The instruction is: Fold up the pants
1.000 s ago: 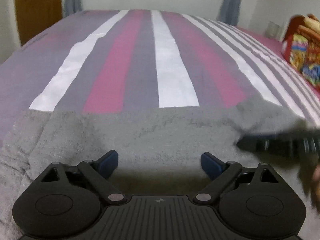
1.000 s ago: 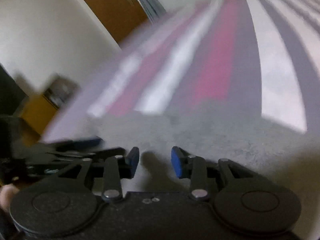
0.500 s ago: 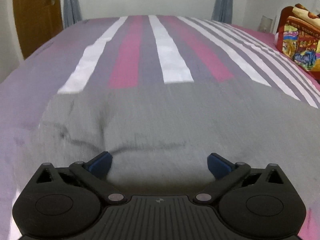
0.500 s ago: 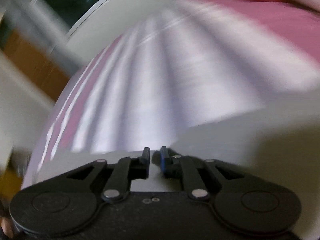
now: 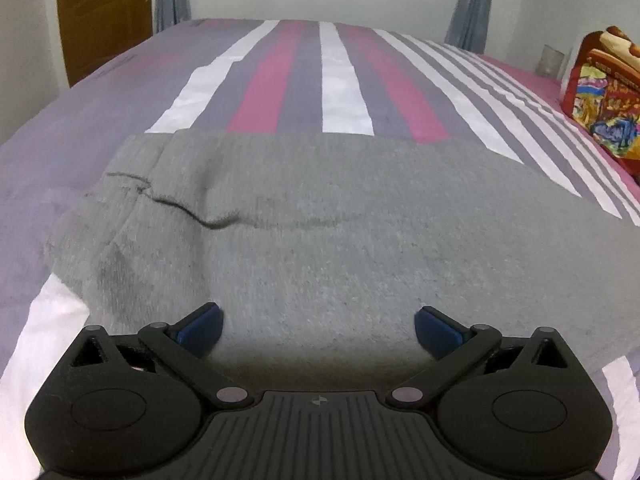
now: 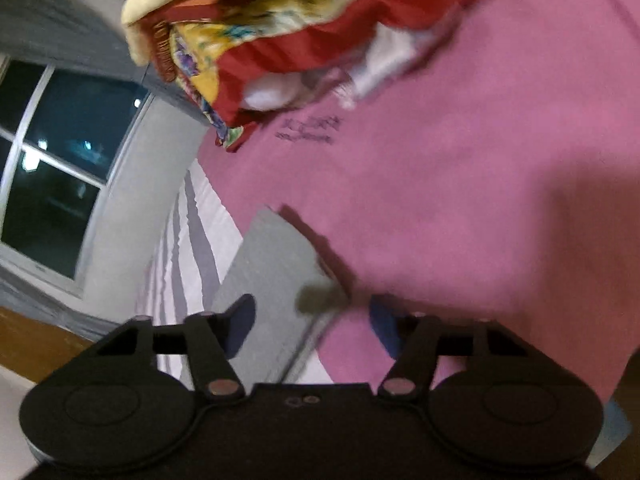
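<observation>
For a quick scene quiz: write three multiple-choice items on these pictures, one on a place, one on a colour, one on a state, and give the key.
1. Where do the pants lie?
A. spread on the striped bedcover
B. hung on the door
C. on the floor

2. What colour are the pants?
A. blue
B. grey
C. red

3. How does the left gripper stand?
A. shut on the pants
B. shut on nothing
C. open, above the pants

Key: 1 A, the grey cloth lies flat across the stripes; 2 B, it is grey in both views; 3 C, its blue pads stand wide apart with nothing clamped between them.
</observation>
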`<state>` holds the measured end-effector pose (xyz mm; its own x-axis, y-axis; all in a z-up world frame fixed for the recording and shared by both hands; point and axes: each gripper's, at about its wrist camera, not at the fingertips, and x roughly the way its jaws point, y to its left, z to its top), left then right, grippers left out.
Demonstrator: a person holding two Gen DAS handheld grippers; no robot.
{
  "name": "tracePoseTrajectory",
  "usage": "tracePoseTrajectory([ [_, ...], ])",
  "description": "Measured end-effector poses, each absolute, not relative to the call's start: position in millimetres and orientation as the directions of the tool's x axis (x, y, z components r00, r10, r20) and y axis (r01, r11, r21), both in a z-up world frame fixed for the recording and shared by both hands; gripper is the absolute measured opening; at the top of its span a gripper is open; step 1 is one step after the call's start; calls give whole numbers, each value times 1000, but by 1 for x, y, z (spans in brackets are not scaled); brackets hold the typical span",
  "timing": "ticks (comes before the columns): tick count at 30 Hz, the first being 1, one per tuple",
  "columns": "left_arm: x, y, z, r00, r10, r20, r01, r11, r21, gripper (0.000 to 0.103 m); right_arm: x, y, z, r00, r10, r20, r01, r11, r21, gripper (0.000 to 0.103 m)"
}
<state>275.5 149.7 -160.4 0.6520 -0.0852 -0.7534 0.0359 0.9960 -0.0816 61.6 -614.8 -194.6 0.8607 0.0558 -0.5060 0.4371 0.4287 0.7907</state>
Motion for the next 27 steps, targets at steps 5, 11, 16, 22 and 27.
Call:
tracePoseTrajectory([
  [5, 276, 147, -162, 646, -69, -760, 9, 997, -83, 103, 83, -605, -208, 871, 124, -475, 396, 395, 829, 44],
  [11, 276, 145, -170, 664, -48, -746, -9, 997, -72, 103, 113, -602, -203, 848, 179, -499, 379, 453, 807, 10],
  [16, 278, 139, -172, 666, -15, -746, -21, 999, -38, 103, 104, -584, -144, 928, 134, -347, 188, 635, 749, 8],
  [22, 280, 137, -174, 664, 4, -748, -25, 1000, -16, 103, 98, -610, -224, 879, 123, -460, 336, 524, 782, 4],
  [27, 279, 135, -174, 669, 18, -743, -30, 1000, -2, 103, 99, -603, -212, 869, 105, -483, 345, 570, 745, 9],
])
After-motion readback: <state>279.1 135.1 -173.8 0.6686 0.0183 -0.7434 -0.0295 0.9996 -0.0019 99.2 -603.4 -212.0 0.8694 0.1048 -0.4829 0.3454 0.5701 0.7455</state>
